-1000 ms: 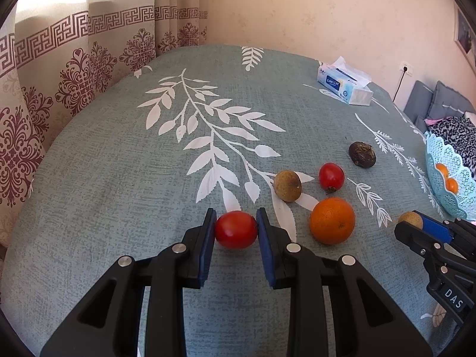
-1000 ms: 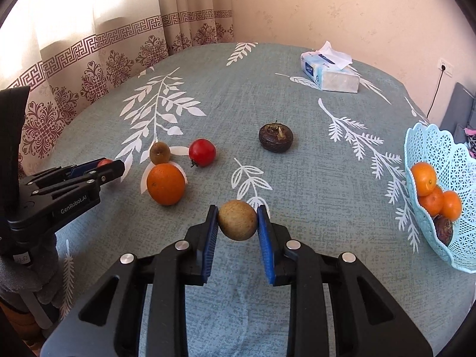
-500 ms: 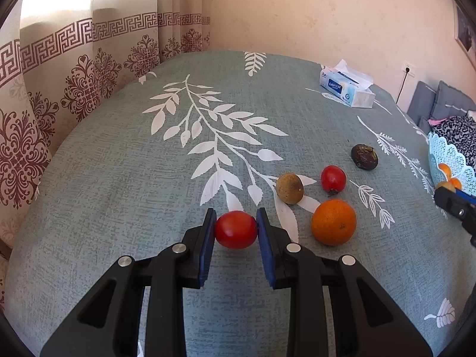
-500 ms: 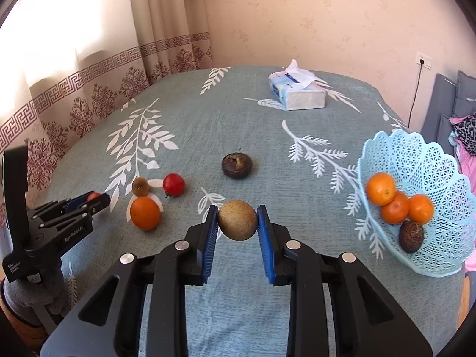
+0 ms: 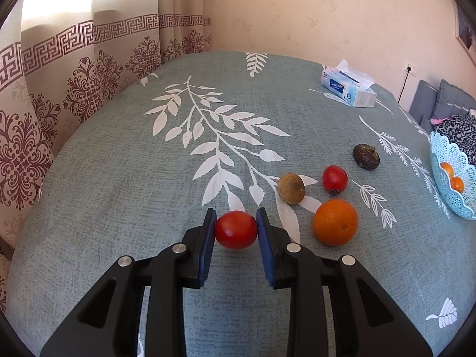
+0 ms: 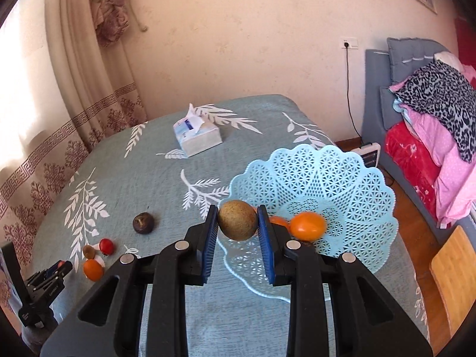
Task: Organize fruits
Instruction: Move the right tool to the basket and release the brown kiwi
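Blue-padded jaws of the left gripper (image 5: 235, 229) were closed on a red tomato (image 5: 236, 229) above the tabletop (image 5: 125, 160); a brown fruit (image 6: 238, 220) was clamped by the right gripper (image 6: 238, 221) over the basket (image 6: 342, 178).

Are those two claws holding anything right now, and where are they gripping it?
Yes, both. The left claw pinches a red tomato across its sides. The right claw pinches a brown fruit across its sides, near the basket.

Bright daylight through the curtain (image 5: 89, 68) at left, soft shadows, fisheye-bent edges, dark corners
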